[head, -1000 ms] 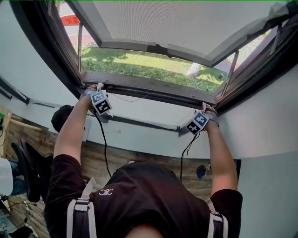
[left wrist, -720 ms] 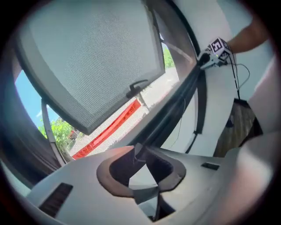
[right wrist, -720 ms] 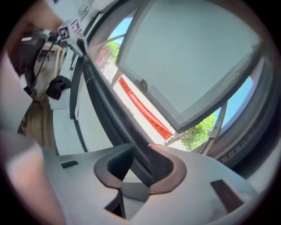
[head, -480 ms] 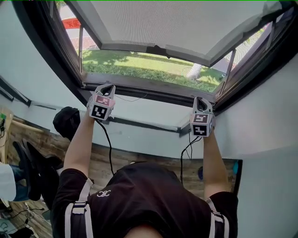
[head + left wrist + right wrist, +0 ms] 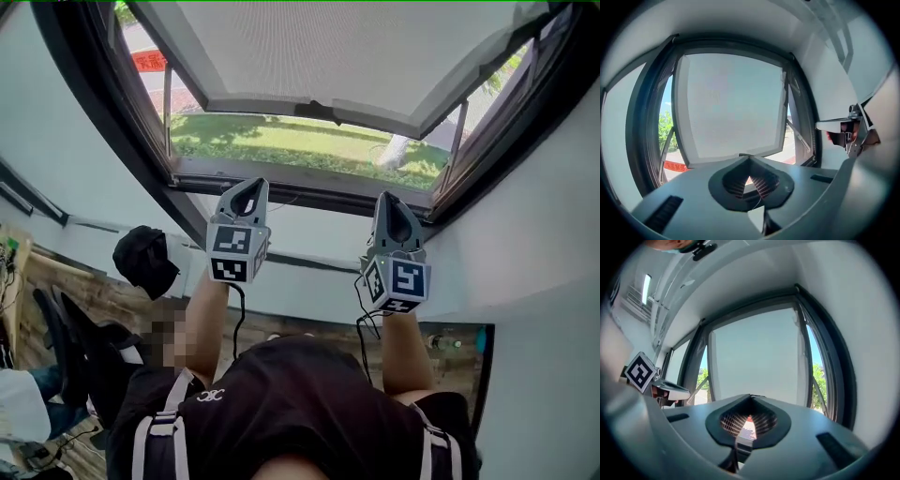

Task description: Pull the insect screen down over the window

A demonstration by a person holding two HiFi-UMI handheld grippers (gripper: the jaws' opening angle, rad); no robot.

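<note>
The dark-framed window [image 5: 300, 178] fills the top of the head view. Its pale sash [image 5: 319, 56] is swung outward, with grass showing below it. A dark rail [image 5: 309, 187] runs along the bottom of the opening; I cannot make out the screen's mesh. My left gripper [image 5: 246, 189] and right gripper [image 5: 390, 202] are raised side by side just below that rail, apart from it. Both are shut with nothing in them. In the left gripper view the jaws [image 5: 751, 174] meet, pointing at the sash [image 5: 733, 103]. The right gripper [image 5: 749, 417] likewise faces the sash [image 5: 757, 362].
A white ledge [image 5: 309, 246] runs under the window, with white walls [image 5: 525, 272] on both sides. A black cap [image 5: 145, 261] sits at the left above a wooden floor [image 5: 122, 300]. A seated person's legs [image 5: 66, 347] are at the lower left.
Both grippers have come off the window's bottom rail, drawn back toward me and closer together, and turned upright. The window looks the same.
</note>
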